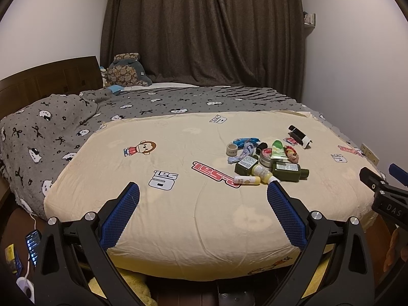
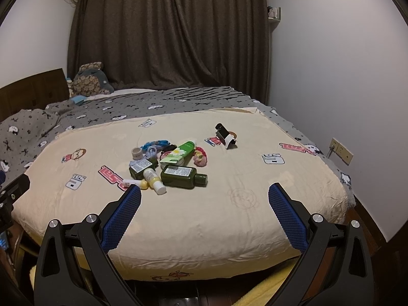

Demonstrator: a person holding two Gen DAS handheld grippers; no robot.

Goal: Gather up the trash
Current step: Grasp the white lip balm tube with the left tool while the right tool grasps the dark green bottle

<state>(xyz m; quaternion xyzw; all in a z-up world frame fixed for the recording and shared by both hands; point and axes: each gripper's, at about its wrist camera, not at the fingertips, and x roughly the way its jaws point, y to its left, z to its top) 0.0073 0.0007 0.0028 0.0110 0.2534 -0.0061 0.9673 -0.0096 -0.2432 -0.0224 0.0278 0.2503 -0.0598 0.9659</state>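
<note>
A pile of trash lies on the cream bedsheet [image 1: 178, 216]. It holds a dark green bottle [image 1: 289, 170], a second green bottle [image 1: 246, 164], a small yellow bottle [image 1: 262, 172], a white-and-yellow tube [image 1: 246, 179], a green tube [image 1: 278, 149], a round tin [image 1: 267, 156], a tape roll [image 1: 232, 149] and blue wrappers [image 1: 244, 141]. A black-and-white item [image 1: 299, 135] lies apart, further back right. The same dark green bottle [image 2: 183, 176] and pile show in the right wrist view. My left gripper [image 1: 203, 191] is open and empty, short of the pile. My right gripper [image 2: 204, 192] is open and empty, also short of it.
A grey patterned blanket [image 1: 127, 107] covers the far bed, with a plush toy [image 1: 127, 71] at the wooden headboard [image 1: 51, 79]. Dark curtains [image 1: 204, 25] hang behind. A wall socket [image 2: 341, 151] sits on the right wall. A phone [image 1: 33, 247] lies low on the left.
</note>
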